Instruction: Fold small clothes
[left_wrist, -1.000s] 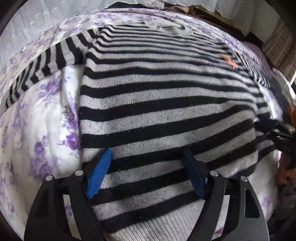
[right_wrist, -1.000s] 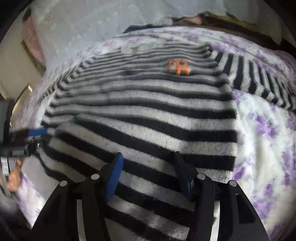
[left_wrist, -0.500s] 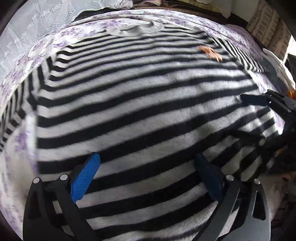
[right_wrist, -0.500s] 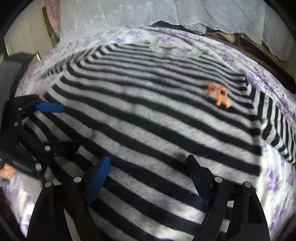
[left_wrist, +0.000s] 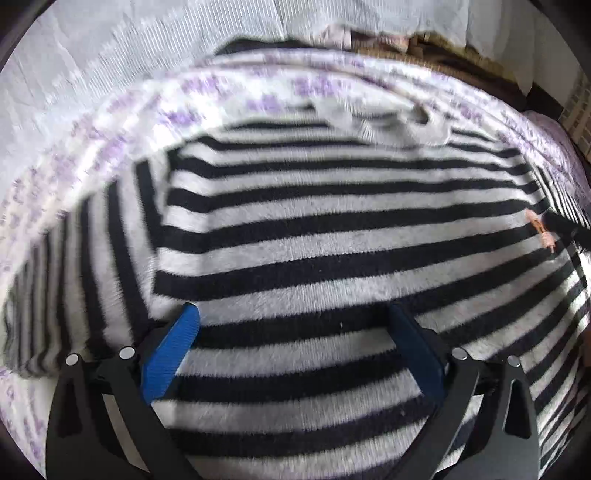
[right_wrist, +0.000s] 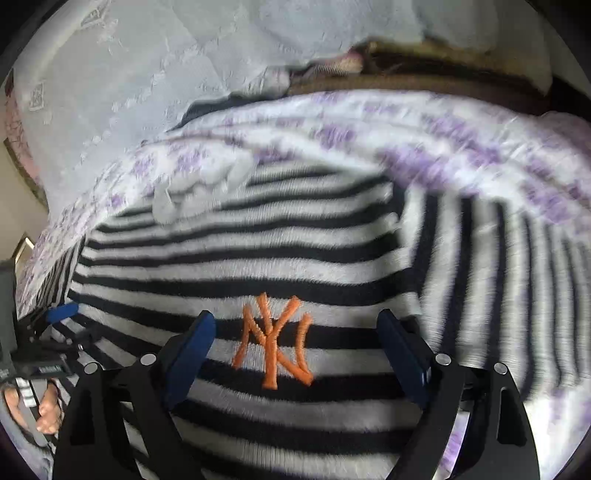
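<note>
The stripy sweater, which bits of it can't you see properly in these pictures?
- Striped sweater bottom hem: cut off by the lower edge in both wrist views, behind the hand-held gripper frames.
- Right sleeve: smeared by motion blur in the right wrist view; its cuff cannot be made out.
- Orange logo: tiny and unreadable at the left wrist view's edge.
- Grey collar: blurred.

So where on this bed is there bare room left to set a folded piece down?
The black-and-white striped sweater covers the middle. Bare purple-flowered bedsheet runs beyond its grey collar, up to the white lace cloth. A thin strip shows near the left sleeve.
</note>
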